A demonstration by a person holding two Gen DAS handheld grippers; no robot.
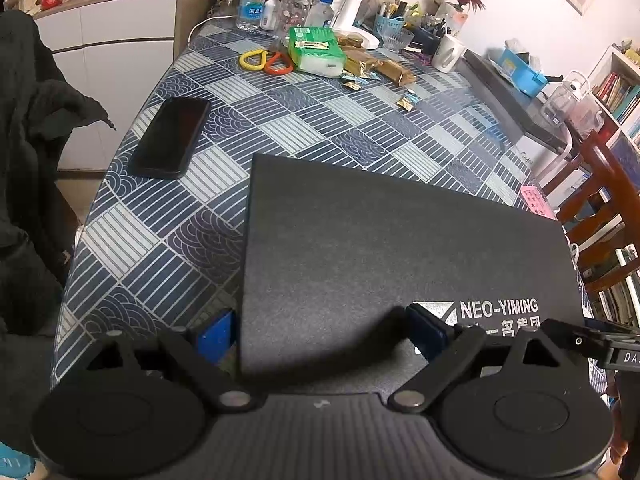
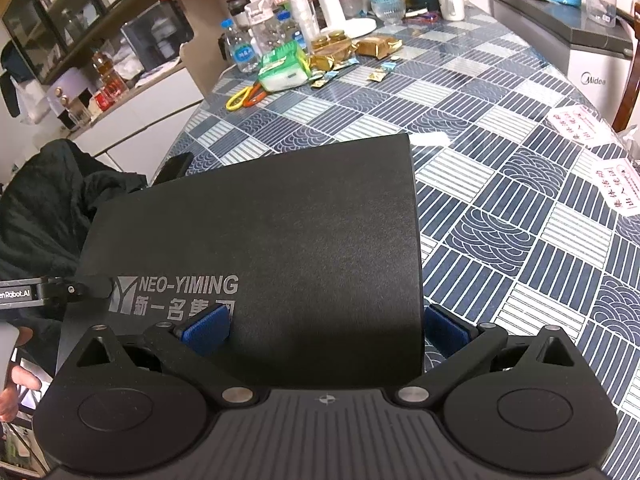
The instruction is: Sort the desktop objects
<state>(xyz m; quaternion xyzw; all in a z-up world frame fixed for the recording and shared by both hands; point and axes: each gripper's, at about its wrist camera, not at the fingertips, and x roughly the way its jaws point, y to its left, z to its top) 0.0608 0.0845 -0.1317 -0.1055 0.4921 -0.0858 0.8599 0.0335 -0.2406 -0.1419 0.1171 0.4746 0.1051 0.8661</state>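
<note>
Two grippers straddle one black notebook (image 1: 400,248) lettered NEO-YIMING, which lies on the patterned tablecloth (image 1: 168,248). Left gripper (image 1: 320,330): jaws spread wide, one blue pad (image 1: 214,334) off the notebook's edge at 9 o'clock, the other over the cover. Right gripper (image 2: 326,330): jaws likewise spread, one pad over the cover, one off the edge at 3 o'clock. Whether any pad touches the notebook cannot be told. A black phone (image 1: 170,138) lies at 10 o'clock in the left view; a green tissue pack (image 1: 316,50) sits at 12 o'clock.
</note>
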